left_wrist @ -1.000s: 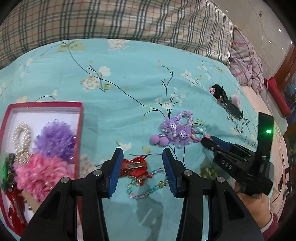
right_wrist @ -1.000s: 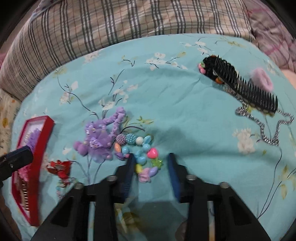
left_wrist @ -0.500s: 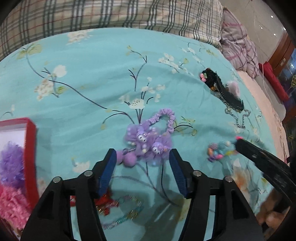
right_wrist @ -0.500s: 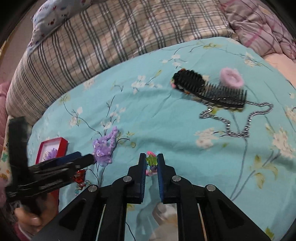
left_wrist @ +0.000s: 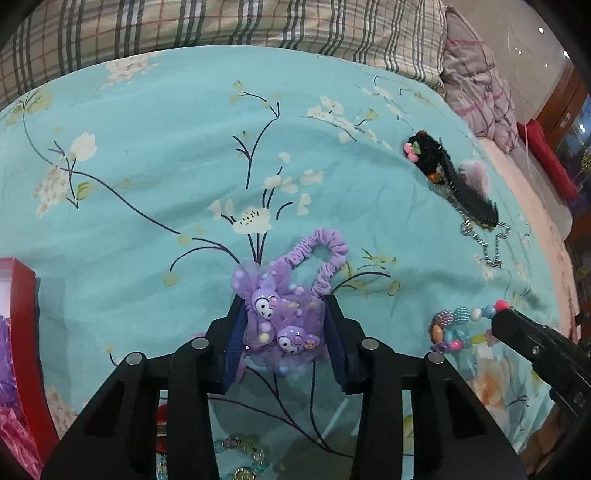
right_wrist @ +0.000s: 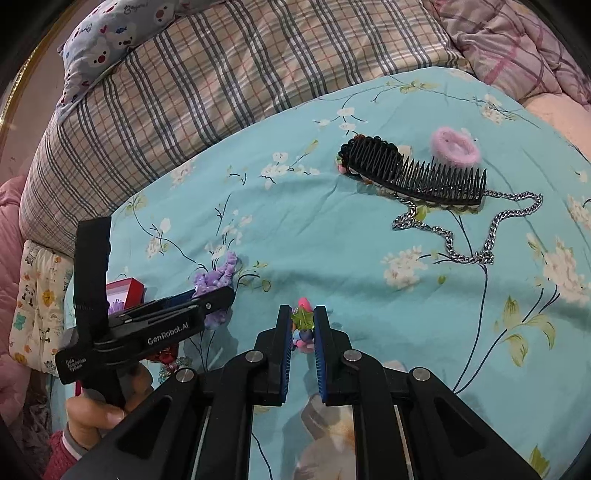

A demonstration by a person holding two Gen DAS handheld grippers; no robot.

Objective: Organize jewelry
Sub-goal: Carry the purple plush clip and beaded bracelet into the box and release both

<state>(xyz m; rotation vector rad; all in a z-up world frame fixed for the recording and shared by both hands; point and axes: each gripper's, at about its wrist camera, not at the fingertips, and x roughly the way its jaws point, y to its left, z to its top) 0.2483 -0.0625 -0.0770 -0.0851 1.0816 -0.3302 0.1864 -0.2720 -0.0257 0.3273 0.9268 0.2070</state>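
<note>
Left wrist view: teal floral bedspread (left_wrist: 155, 177) under plaid pillows (left_wrist: 221, 22), left claw (left_wrist: 285, 328) closing around purple scrunchie (left_wrist: 284, 306).

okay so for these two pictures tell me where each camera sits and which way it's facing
Left wrist: on the left gripper, angled down at the bedspread; its jaws are closing around the purple scrunchie.
Right wrist: on the right gripper, angled down; shut on the bead bracelet; the left hand shows.
Shared: scrunchie, bracelet, black comb, chain, red box.
</note>
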